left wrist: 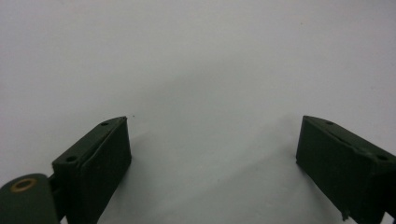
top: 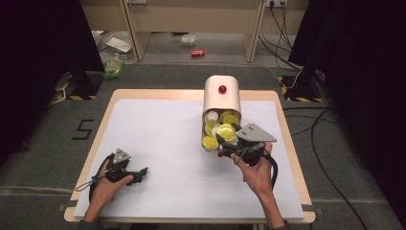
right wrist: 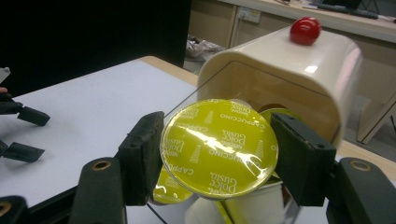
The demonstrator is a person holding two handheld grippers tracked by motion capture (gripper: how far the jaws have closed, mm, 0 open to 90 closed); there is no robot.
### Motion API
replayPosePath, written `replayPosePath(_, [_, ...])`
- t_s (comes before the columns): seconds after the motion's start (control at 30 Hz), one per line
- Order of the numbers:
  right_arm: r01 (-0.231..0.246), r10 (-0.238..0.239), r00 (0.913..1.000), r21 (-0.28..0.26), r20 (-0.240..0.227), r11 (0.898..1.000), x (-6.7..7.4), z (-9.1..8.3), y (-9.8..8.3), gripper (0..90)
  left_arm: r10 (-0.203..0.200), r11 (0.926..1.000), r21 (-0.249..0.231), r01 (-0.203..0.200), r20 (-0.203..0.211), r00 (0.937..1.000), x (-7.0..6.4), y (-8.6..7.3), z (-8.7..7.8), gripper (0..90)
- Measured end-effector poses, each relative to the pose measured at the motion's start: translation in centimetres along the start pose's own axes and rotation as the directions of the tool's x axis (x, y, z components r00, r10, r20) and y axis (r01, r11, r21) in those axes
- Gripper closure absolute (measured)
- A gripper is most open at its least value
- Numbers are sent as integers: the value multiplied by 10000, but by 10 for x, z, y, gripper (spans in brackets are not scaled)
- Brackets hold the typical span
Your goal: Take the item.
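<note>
- Right gripper view showed the right claw (right wrist: 217,156) clamped on a yellow-lidded coffee capsule (right wrist: 218,147), one black jaw pressing each side of its rim, the foil lid tilted toward the camera.
- That capsule sat just in front of the cream capsule box (right wrist: 285,79), close to the box's open mouth and raised a little above the others lying there.
- High view placed the box (top: 221,98) at the far right part of the white tabletop (top: 158,143), its red knob (top: 222,89) on top and the other capsules (top: 210,141) in the clear tray spilling from its mouth toward the person.
- By my reading the step in hand was lifting one capsule out of that pile. To do it well, the grip should stay on the stiff rim rather than the foil, and the capsule should come up and away from the box's mouth, so that it neither drags neighbours out of the tray nor knocks the clear edge.
- Left claw (left wrist: 212,158) stood released, jaws wide apart over bare tabletop with nothing between them.
- In the high view it (top: 139,173) rested well apart from the box, near the tabletop's near-left corner.
</note>
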State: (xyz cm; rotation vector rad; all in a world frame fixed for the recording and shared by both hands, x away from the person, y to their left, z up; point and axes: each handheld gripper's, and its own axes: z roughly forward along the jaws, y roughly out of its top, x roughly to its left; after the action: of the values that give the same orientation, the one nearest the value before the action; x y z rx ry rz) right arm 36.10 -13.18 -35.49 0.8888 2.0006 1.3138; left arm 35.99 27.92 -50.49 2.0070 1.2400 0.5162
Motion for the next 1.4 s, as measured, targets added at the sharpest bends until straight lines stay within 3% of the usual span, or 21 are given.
replayPosePath(0.17, [-130, 132, 9998, -132, 153, 9998, -6, -12, 1, 381, 2, 10000, 0, -2, 0, 10000, 0, 0, 0, 93])
replayPosePath(0.5, [-391, 374, 9918, 116, 1222, 9992, -30, -44, -22, 381, -9, 10000, -2, 9, -4, 10000, 0, 0, 0, 93])
replayPosePath(0.7, [-687, 615, 9846, 389, 1638, 9969, -46, -40, -38, 381, -2, 10000, -2, 2, 4, 10000, 0, 0, 0, 93])
replayPosePath(0.9, [-891, 772, 9796, 564, 1857, 9944, -53, -39, -48, 381, -13, 10000, -3, 13, 0, 10000, 0, 0, 0, 93])
replayPosePath(1.4, [-1070, 838, 9766, 1091, 1983, 9883, -56, -35, -73, 381, -6, 10000, -10, 6, 1, 10000, 0, 0, 0, 93])
